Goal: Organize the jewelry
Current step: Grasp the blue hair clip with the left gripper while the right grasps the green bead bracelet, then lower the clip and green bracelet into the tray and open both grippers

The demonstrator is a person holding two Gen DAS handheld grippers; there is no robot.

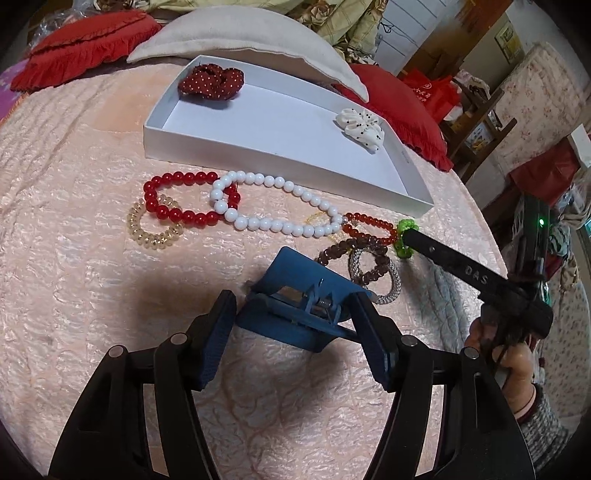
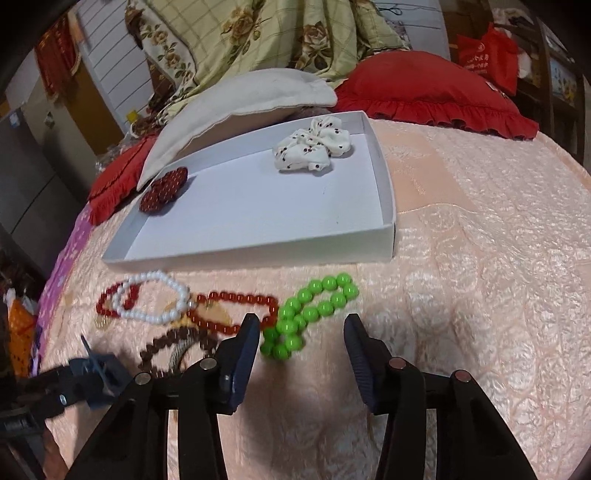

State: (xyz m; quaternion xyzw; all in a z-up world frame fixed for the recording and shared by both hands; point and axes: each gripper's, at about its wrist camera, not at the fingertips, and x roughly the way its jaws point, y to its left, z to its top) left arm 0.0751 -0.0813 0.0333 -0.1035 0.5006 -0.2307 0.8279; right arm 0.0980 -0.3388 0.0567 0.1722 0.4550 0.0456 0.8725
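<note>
The left gripper [image 1: 295,325] pinches a blue hair clip [image 1: 295,295] between its pads, near the bead strings on the pink quilt [image 1: 92,258]. Only the right view shows the green beads [image 2: 310,314] whole, lying between the right gripper's [image 2: 299,354] spread fingers, untouched. The white tray [image 1: 266,162] beyond holds a red scrunchie [image 1: 210,81] far left and a white scrunchie [image 2: 314,147] far right.

A home bedroom: quilted pink bedspread [image 2: 480,258], red frilled pillows [image 2: 436,88], floral quilt [image 2: 258,33].
</note>
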